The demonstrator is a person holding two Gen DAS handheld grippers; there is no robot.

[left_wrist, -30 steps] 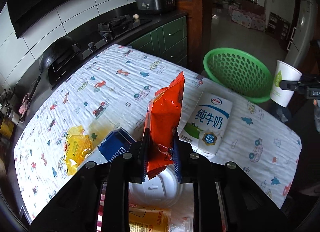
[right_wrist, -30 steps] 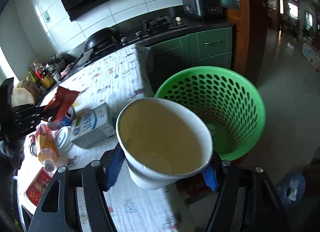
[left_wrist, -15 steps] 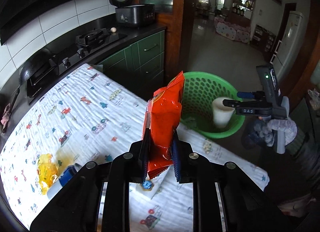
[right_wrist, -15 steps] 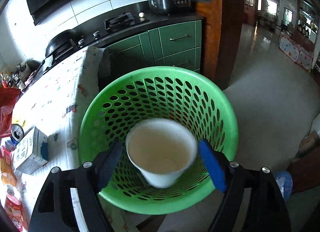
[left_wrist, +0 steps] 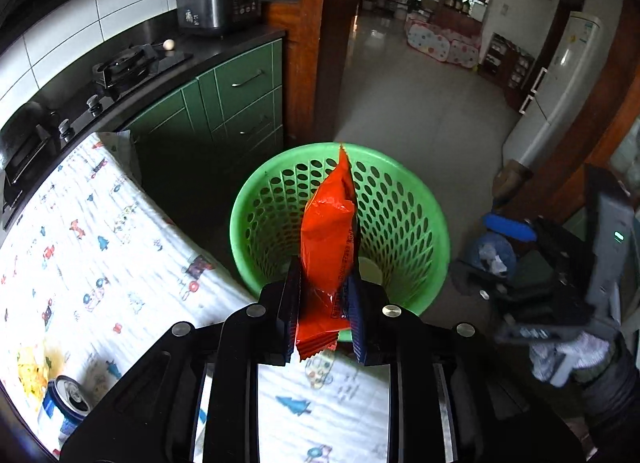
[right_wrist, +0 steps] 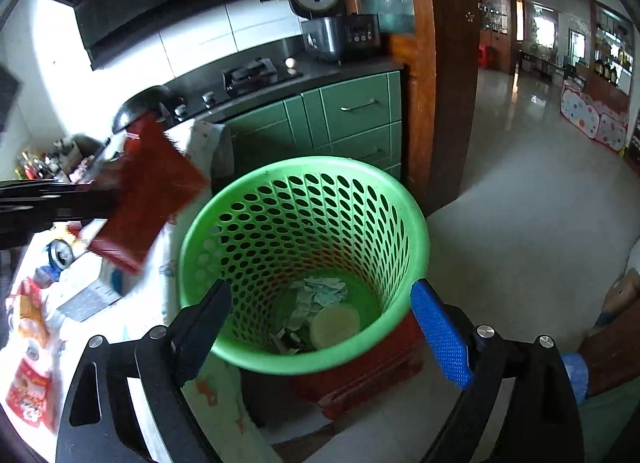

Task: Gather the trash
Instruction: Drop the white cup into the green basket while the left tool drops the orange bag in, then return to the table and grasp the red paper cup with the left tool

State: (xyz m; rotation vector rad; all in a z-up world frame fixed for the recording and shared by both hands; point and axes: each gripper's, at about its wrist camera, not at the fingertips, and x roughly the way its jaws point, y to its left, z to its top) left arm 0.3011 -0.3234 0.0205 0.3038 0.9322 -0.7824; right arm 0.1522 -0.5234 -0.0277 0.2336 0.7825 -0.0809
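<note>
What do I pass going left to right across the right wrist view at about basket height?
Left gripper holding the red snack bag → green basket, with the paper cup lying inside on crumpled paper → bare tiled floor.

Black rice cooker [left_wrist: 218, 5] on dark counter, egg [right_wrist: 291, 62] beside stove, green cabinets [right_wrist: 352, 111], white fridge [left_wrist: 560, 75]

A table [left_wrist: 120, 263], covered by a white cloth printed with small cars and trees, carries a blue can [left_wrist: 66, 409] beside a yellow wrapper [left_wrist: 32, 371], a milk carton [right_wrist: 90, 293] and red packets [right_wrist: 30, 387]. A green basket [right_wrist: 416, 223] stands just beside its edge.
</note>
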